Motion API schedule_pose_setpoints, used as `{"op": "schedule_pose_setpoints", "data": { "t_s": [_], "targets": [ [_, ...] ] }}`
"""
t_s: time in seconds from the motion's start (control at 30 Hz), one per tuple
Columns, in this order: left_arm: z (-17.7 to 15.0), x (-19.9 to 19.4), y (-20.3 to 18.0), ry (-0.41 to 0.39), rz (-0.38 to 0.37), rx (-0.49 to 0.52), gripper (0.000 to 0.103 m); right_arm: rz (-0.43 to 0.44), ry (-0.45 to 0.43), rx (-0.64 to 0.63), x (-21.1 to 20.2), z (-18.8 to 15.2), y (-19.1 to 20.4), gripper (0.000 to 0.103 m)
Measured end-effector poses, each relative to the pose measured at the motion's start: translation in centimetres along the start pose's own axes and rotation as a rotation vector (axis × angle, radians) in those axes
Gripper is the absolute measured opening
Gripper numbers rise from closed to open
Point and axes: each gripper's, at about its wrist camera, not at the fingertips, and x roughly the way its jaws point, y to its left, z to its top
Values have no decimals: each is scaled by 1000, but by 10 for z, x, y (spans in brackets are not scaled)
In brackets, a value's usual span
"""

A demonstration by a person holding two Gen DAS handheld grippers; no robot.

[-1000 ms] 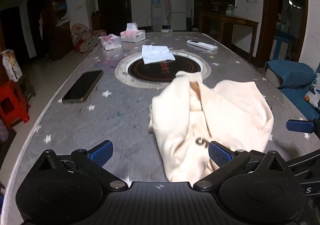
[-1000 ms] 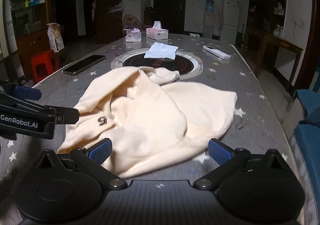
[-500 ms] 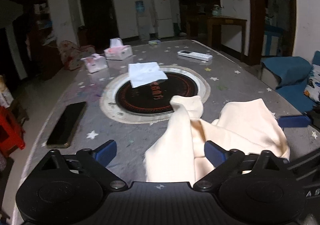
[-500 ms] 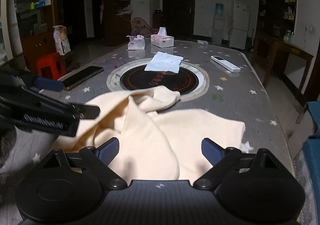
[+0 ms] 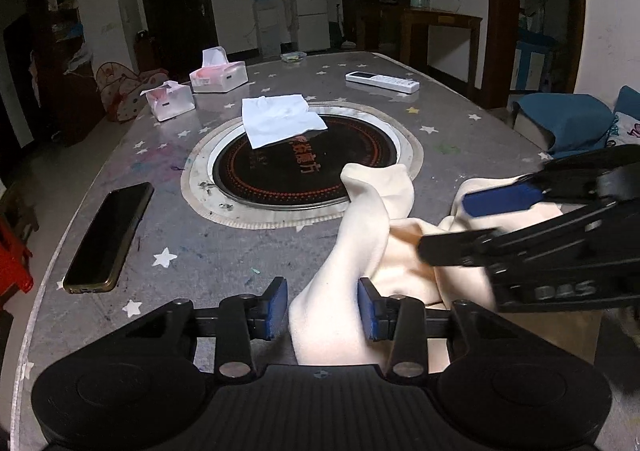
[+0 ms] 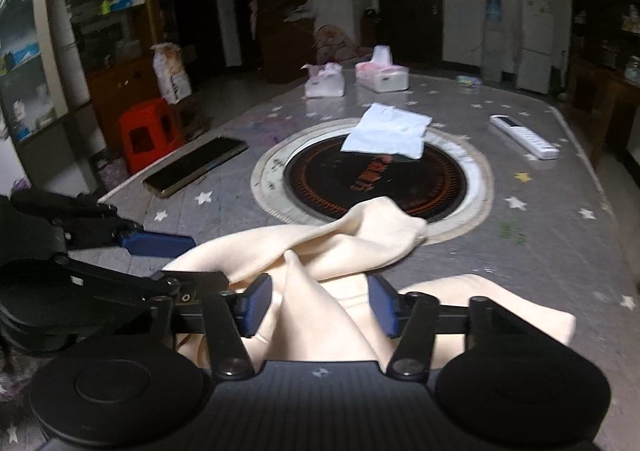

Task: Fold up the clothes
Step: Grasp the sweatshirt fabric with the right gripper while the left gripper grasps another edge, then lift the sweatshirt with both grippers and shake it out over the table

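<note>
Two grippers: both of mine are at the cream garment [image 5: 372, 235], side by side at the near edge of the grey starred table [image 5: 208, 251].
Left gripper [image 5: 323, 311]: jaws have just been closing, now narrow; a fold of the cloth runs up between the blue pads, brushing the right one, with a sliver of gap at the left.
Right gripper [image 6: 320, 305]: jaws likewise just closing, half-narrowed; a raised ridge of cloth stands between the pads, not yet squeezed.
Garment: bunched under both tools, its far tip draped onto the round black hotplate [image 6: 376, 179].
Phone [image 5: 108, 235]: left of the cloth, well apart.
</note>
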Motion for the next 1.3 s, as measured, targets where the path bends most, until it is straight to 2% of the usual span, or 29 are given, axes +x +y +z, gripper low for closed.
{"op": "schedule_pose_setpoints", "data": {
  "t_s": [0.07, 0.13, 0.2, 0.33, 0.63, 0.9, 0.93, 0.97, 1.07, 1.1, 1.13, 1.2, 1.3],
  "targets": [
    [1, -1, 1, -6, -4, 5, 45, 5, 13, -16, 7, 0, 2, 44],
    [2, -3, 1, -13, -8, 11, 50, 3, 20, -28, 9, -2, 1, 25],
    [4, -3, 1, -20, -7, 15, 61, -2, 26, -33, 10, -5, -1, 14],
    [9, -2, -2, -36, -14, 21, 77, -26, -10, -37, -4, -8, -3, 6],
    [16, 9, -17, -48, -82, 55, 80, -137, -93, -32, -58, -19, -18, 5],
    [18, 9, -33, -60, -128, 110, 75, -210, -132, 33, -85, -30, -36, 2],
    [18, 9, -33, -60, -130, 113, 71, -198, -127, 37, -86, -30, -39, 2],
    [19, 9, -33, -57, -131, 113, 64, -185, -124, 42, -87, -31, -41, 2],
    [20, 11, -32, -50, -132, 113, 62, -146, -126, 51, -85, -28, -42, 6],
    [20, 11, -32, -52, -133, 116, 60, -128, -128, 41, -82, -25, -40, 11],
    [21, 10, -32, -55, -133, 119, 60, -117, -129, 34, -79, -22, -39, 23],
    [22, 7, -30, -60, -133, 119, 60, -89, -118, 21, -68, -13, -34, 38],
    [25, 5, -25, -65, -129, 109, 60, -57, -76, 9, -46, -6, -28, 37]
  ]
}}
